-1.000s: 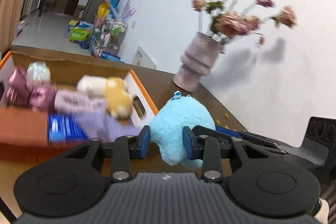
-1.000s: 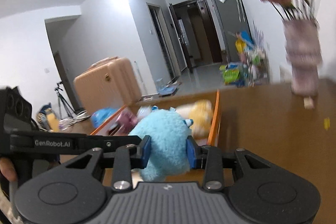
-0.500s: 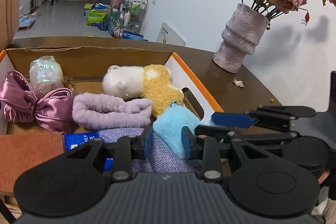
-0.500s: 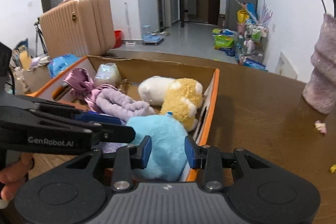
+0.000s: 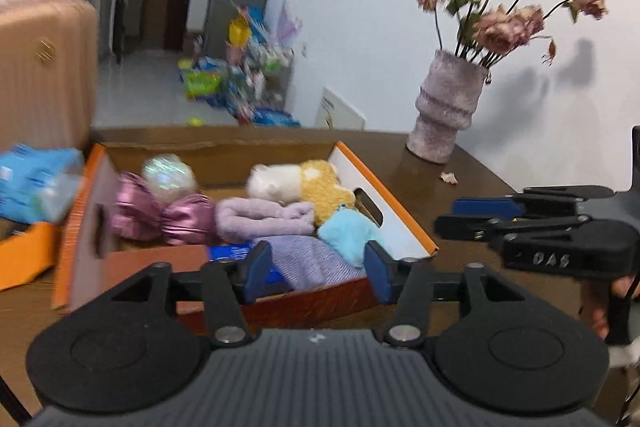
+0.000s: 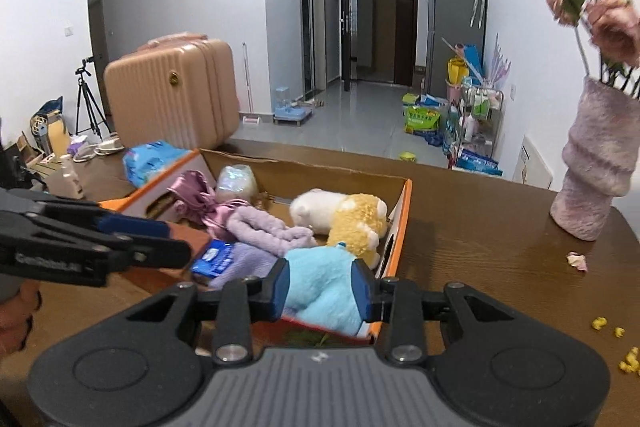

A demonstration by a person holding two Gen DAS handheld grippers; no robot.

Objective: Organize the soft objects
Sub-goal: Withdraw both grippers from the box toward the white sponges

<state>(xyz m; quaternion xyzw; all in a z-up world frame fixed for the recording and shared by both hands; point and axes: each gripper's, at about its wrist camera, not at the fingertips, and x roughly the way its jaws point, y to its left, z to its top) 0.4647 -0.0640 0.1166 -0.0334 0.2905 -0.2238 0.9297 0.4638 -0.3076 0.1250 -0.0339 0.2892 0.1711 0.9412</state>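
A light blue plush toy (image 5: 350, 233) lies in the near right corner of an orange-rimmed cardboard box (image 5: 384, 199), with a white-and-yellow plush (image 5: 304, 183), a lilac rolled cloth (image 5: 264, 217), a pink satin bow (image 5: 164, 215) and a shiny ball (image 5: 168, 171). My left gripper (image 5: 318, 267) is open and empty, pulled back before the box's near wall. In the right wrist view my right gripper (image 6: 320, 285) has its pads either side of the blue plush (image 6: 320, 287), jaws part open. The box rim (image 6: 404, 215) shows there too.
A pink-grey vase with dried flowers (image 5: 450, 111) stands on the brown table to the right of the box. A petal (image 6: 576, 261) and yellow crumbs (image 6: 624, 367) lie on the table. A second orange box (image 5: 24, 259) with a blue packet (image 5: 36, 179) sits at left.
The blue plush was carried over the box and lowered into its near right corner. My left gripper opened, let go and pulled back; my right gripper's jaws widened.
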